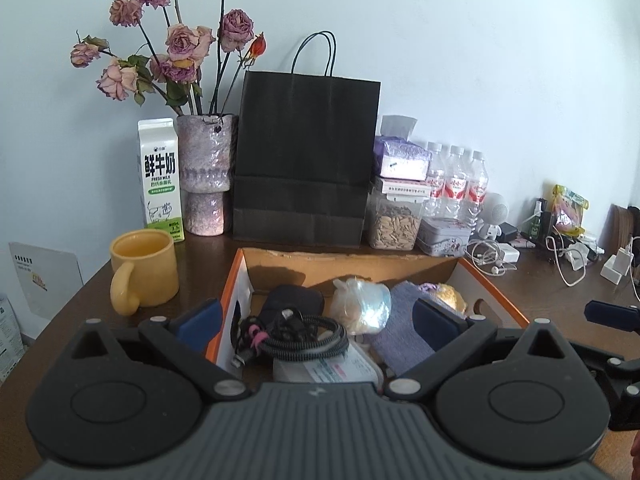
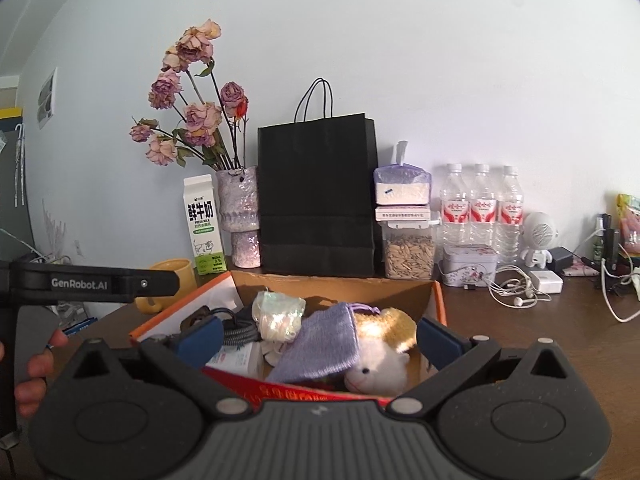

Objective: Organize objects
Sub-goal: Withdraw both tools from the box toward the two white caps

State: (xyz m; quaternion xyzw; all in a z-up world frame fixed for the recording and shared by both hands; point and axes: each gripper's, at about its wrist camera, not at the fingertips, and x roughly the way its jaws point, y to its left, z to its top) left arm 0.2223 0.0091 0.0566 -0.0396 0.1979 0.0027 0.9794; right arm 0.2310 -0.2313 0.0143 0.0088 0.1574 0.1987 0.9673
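An open cardboard box with orange edges [image 1: 352, 266] [image 2: 332, 286] sits on the dark wooden table. Inside lie a coiled black cable [image 1: 296, 338], a shiny plastic-wrapped bundle [image 1: 362, 306] [image 2: 278, 314], a purple knit pouch [image 1: 400, 332] [image 2: 324, 344] and a white and yellow plush toy [image 2: 380, 364]. My left gripper [image 1: 318, 318] hangs open over the box's near end, nothing between its blue pads. My right gripper [image 2: 318, 338] is open too, above the pouch and plush toy. The left gripper's body [image 2: 94, 282] shows at the left of the right wrist view.
Along the wall stand a milk carton [image 1: 160, 178], a vase of dried roses [image 1: 206, 172], a black paper bag [image 1: 306, 156], a seed jar [image 1: 394, 222], a tin [image 1: 444, 236] and three water bottles [image 1: 456, 184]. A yellow mug [image 1: 144, 268] sits left of the box. Cables and chargers [image 1: 560, 254] clutter the right.
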